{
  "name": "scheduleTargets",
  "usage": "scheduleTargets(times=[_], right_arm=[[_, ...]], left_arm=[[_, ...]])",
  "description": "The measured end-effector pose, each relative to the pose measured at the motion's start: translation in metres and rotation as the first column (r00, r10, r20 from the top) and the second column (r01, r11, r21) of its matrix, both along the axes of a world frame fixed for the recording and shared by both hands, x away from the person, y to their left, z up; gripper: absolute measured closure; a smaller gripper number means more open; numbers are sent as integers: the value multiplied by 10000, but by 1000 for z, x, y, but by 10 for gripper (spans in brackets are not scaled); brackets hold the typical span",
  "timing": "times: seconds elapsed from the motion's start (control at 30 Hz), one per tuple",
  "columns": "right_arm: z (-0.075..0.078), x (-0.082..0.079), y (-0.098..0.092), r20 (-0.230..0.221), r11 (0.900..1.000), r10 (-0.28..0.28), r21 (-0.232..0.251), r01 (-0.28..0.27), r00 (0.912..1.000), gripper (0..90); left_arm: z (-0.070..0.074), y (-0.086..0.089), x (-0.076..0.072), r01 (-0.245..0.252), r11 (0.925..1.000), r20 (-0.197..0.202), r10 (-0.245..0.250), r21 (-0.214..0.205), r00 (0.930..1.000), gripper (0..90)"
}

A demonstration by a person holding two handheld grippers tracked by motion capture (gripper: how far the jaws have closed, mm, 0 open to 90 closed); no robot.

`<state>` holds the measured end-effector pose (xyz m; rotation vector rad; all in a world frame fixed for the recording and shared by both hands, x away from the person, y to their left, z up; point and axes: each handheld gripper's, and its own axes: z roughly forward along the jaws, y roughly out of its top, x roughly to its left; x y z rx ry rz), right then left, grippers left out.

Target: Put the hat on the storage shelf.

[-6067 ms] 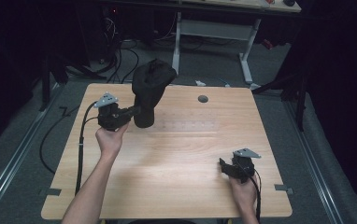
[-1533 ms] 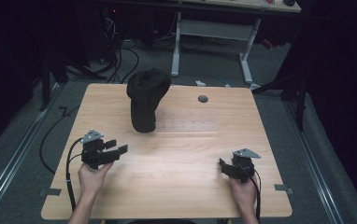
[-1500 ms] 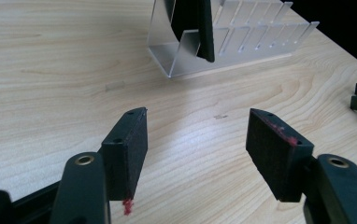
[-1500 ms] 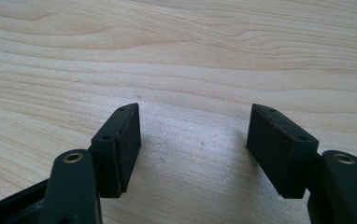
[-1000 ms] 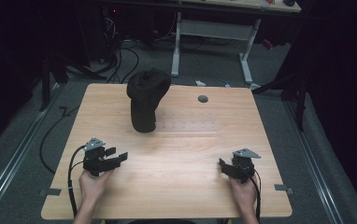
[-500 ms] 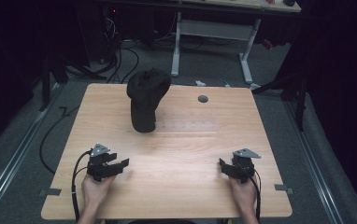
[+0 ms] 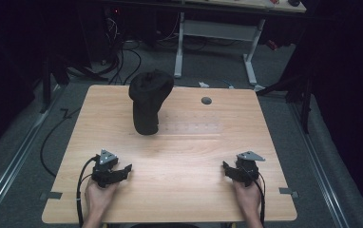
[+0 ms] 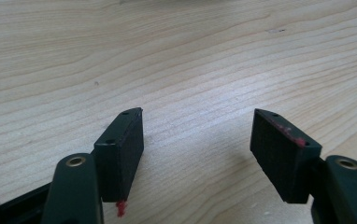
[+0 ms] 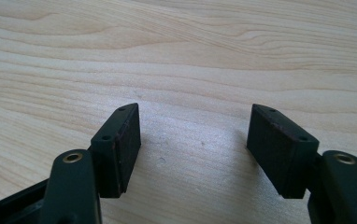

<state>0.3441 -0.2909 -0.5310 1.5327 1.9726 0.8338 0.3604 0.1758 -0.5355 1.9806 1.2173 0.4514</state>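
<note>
A black fabric pouch [image 7: 149, 101] is seen upright at the far left-centre of the table [image 7: 194, 156], well apart from both grippers; it is judged soft and light, best pinched at its gathered top. The left gripper [image 7: 122, 170], whose jaws have just been opening, and the right gripper [image 7: 228, 169] are held wide and empty. Bare wood grain between the pads [image 8: 123, 149] is resolved in the gripper views, whereas the pouch is placed by the high view.
</note>
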Motion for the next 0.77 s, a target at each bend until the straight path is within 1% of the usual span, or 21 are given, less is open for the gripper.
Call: scheduleTargets(times=[0.17, 0.37, 0.77], right_arm=[[0, 0, 0, -1, 10000, -3, 0, 3, 10000, 351], [0, 0, 0, 0, 10000, -1, 0, 1, 10000, 351], [0, 0, 0, -1, 10000, -1, -1, 1, 10000, 351]], left_arm=[[-1, -7, -2, 77, 9977, 212, -91, 680, 9997, 321], [-1, -7, -1, 55, 9978, 175, -66, 658, 9998, 294], [-1, -7, -2, 57, 9979, 142, -67, 651, 9999, 274]])
